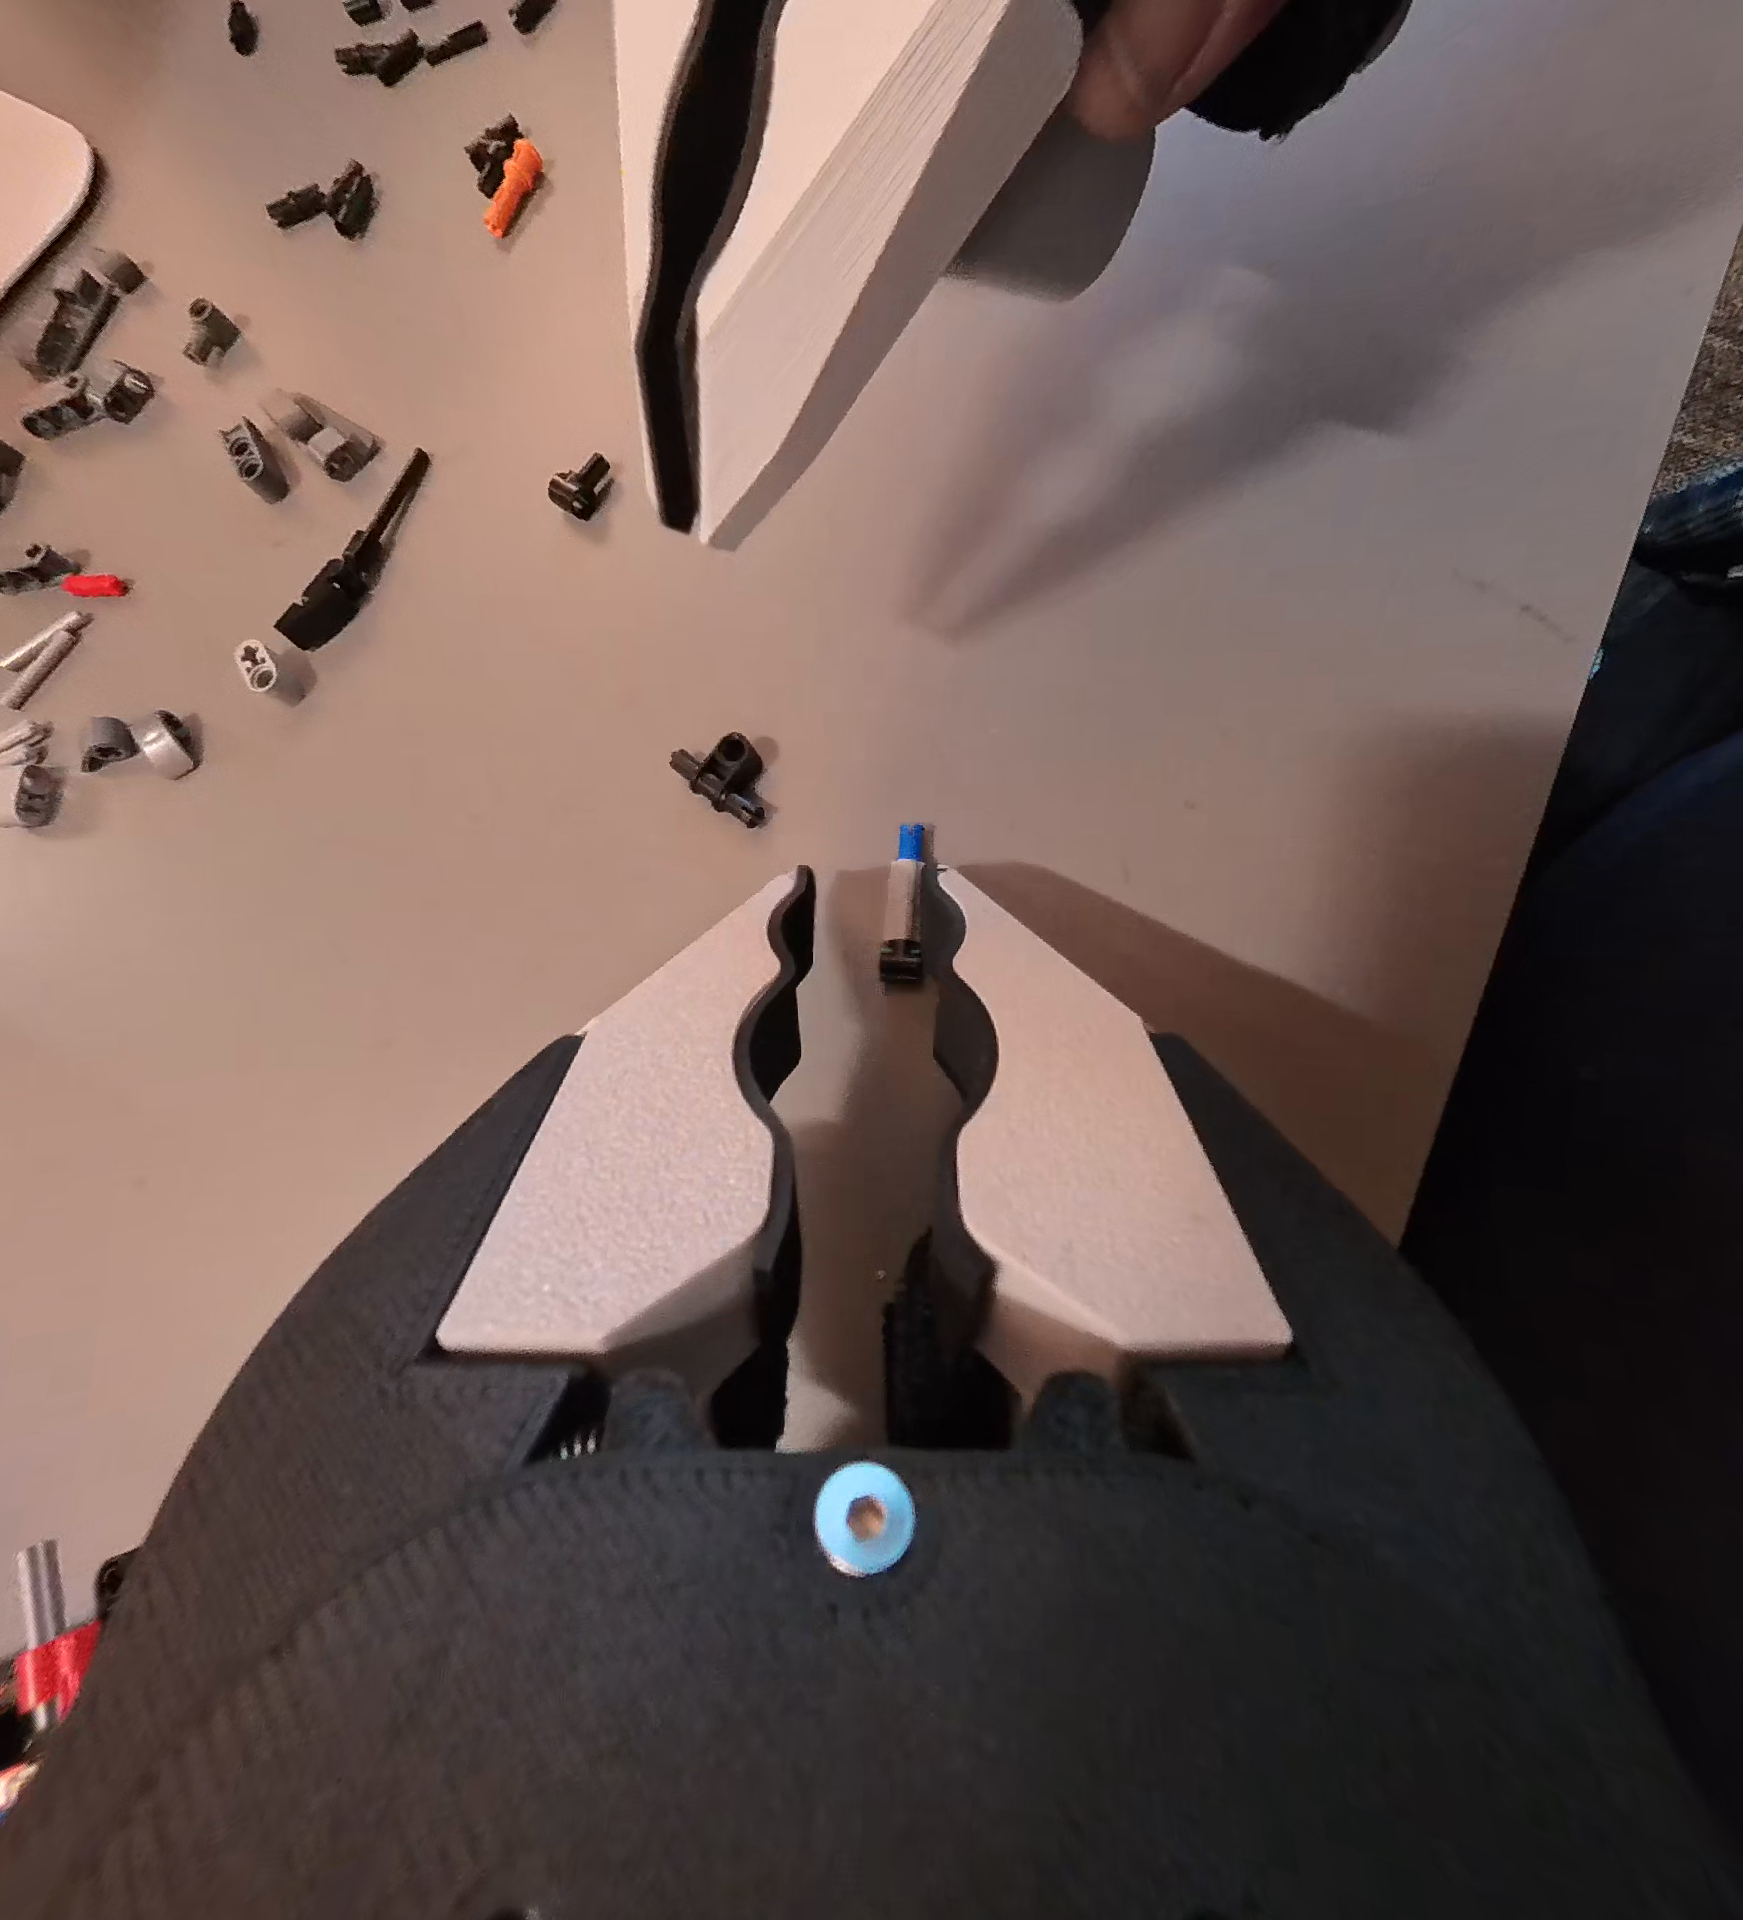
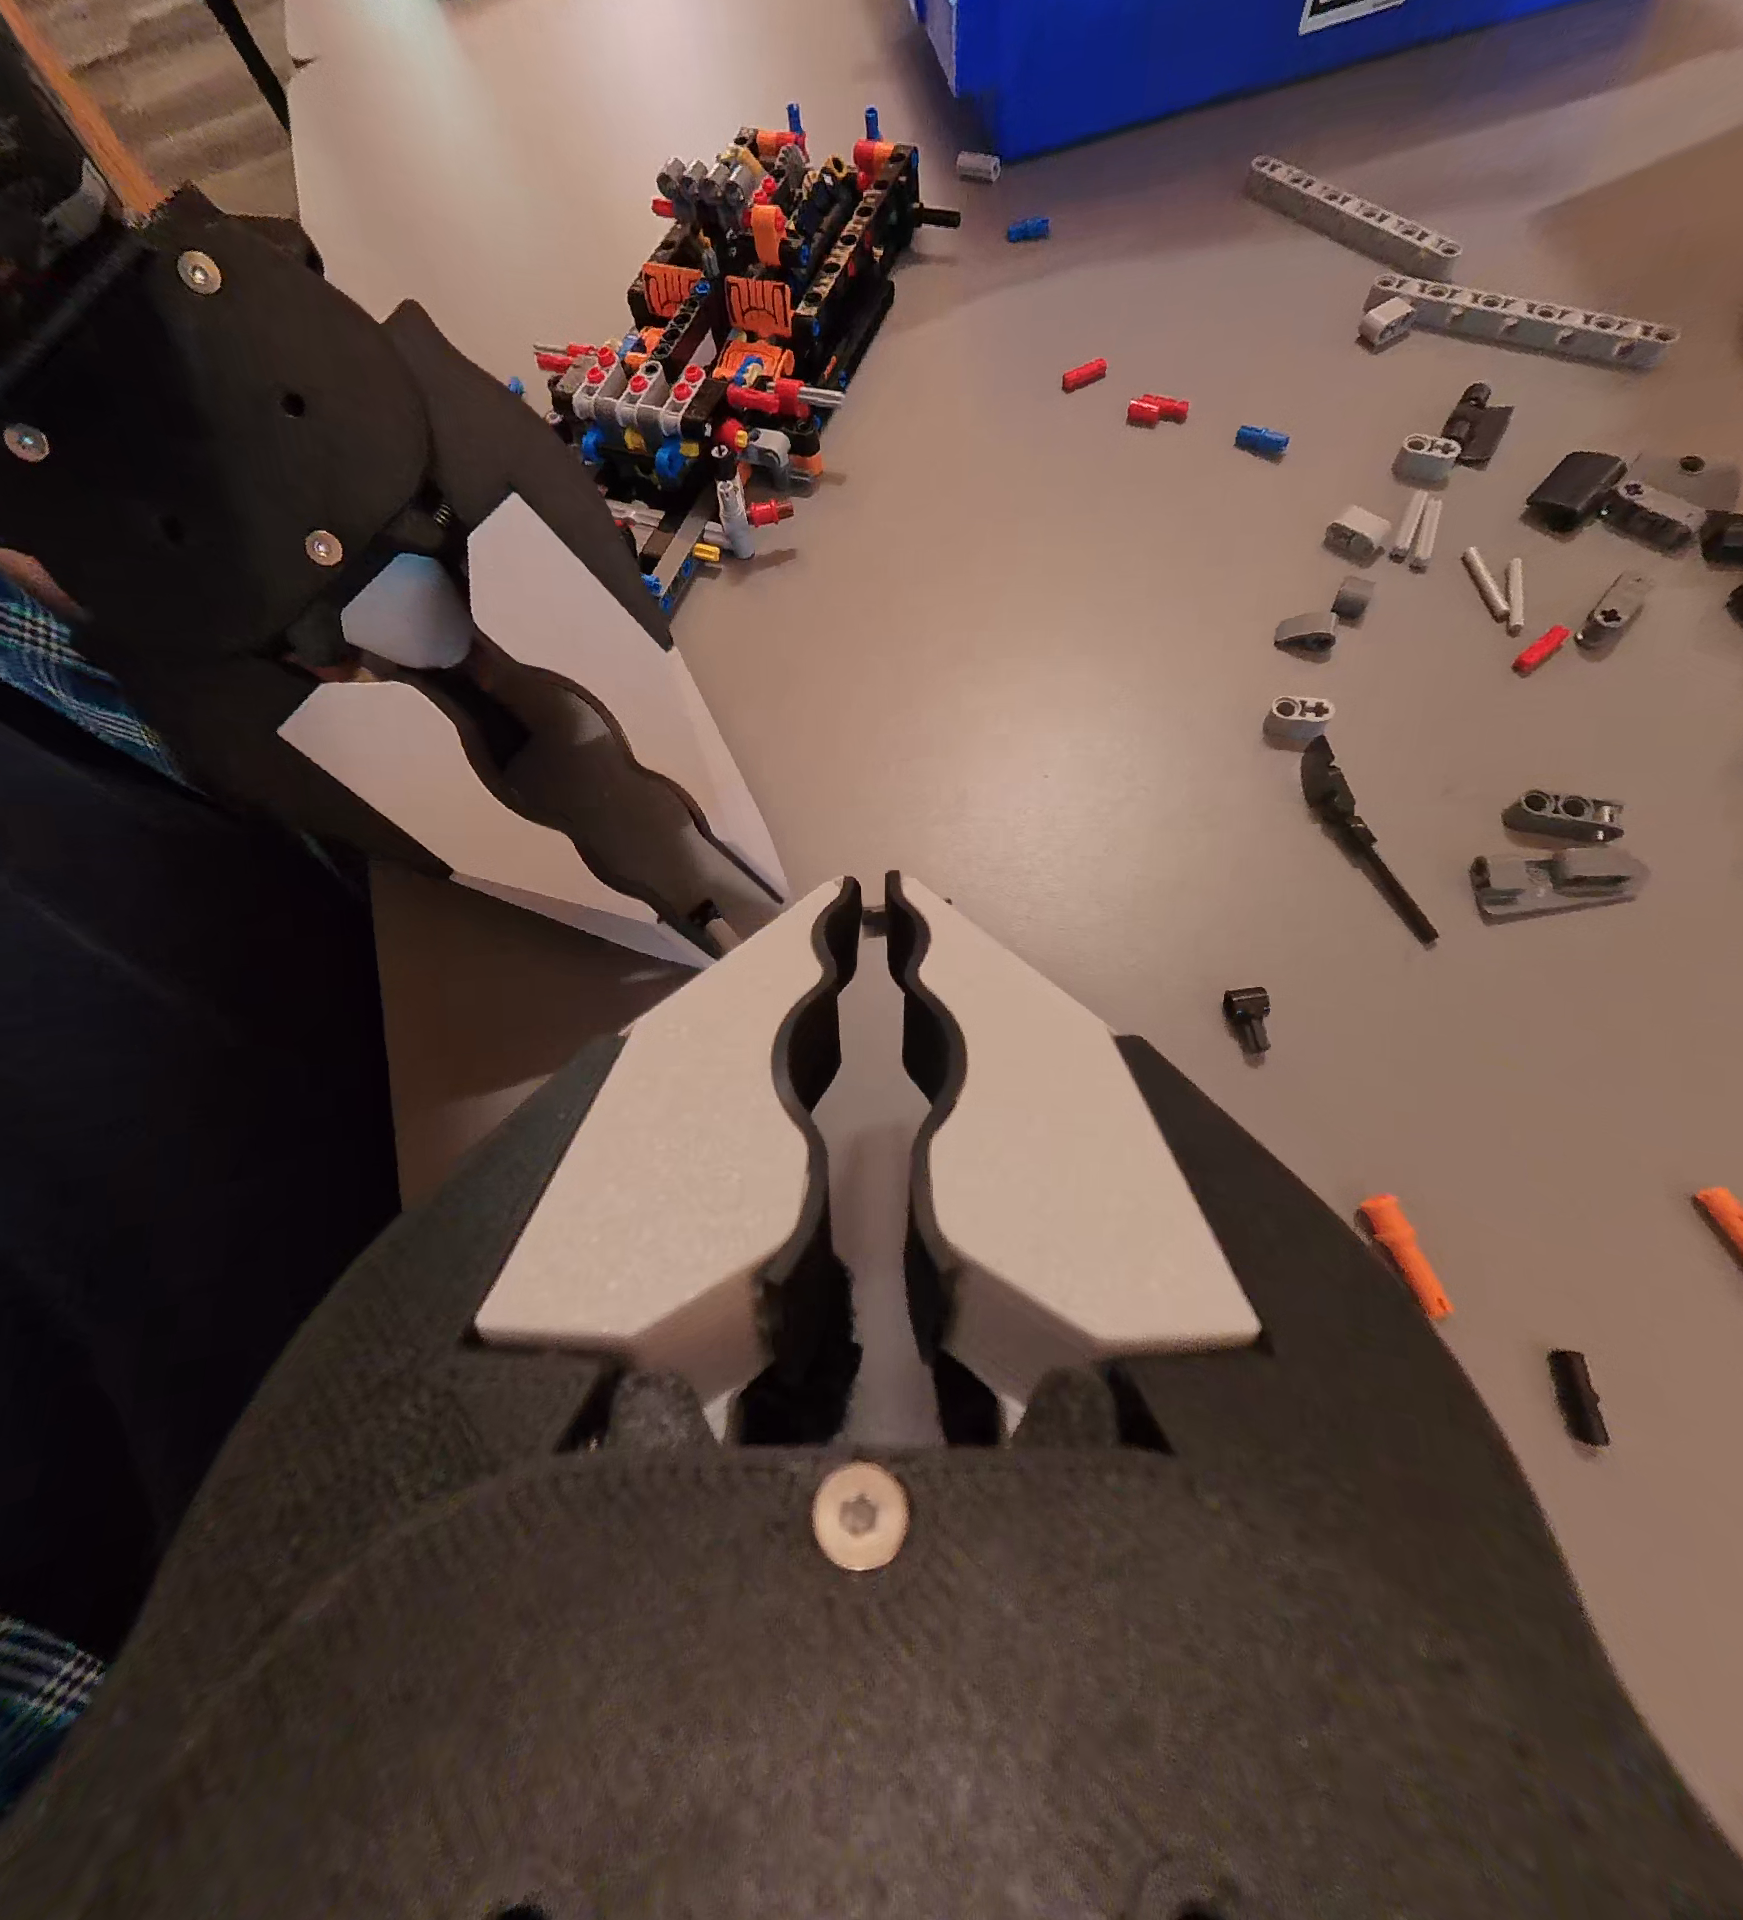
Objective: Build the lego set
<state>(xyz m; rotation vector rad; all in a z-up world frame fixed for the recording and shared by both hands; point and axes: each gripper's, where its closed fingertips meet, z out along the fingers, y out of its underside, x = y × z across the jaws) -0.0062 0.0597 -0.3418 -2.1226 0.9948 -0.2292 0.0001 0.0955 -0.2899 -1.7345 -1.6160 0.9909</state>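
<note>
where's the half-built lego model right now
In the right wrist view the multicoloured half-built lego model sits on the table at upper centre, just beyond the left gripper, near the blue box.

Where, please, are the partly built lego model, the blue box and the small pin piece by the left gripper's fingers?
partly built lego model (image 2: 742, 343), right wrist view, middle of frame.
blue box (image 2: 1158, 73), right wrist view, front wall.
small pin piece (image 1: 903, 909), left wrist view, grey shaft.

bare table (image 2: 1002, 727) mid-scene, built model (image 2: 742, 343) beyond, loose pieces (image 2: 1573, 623) crowding one side
</note>
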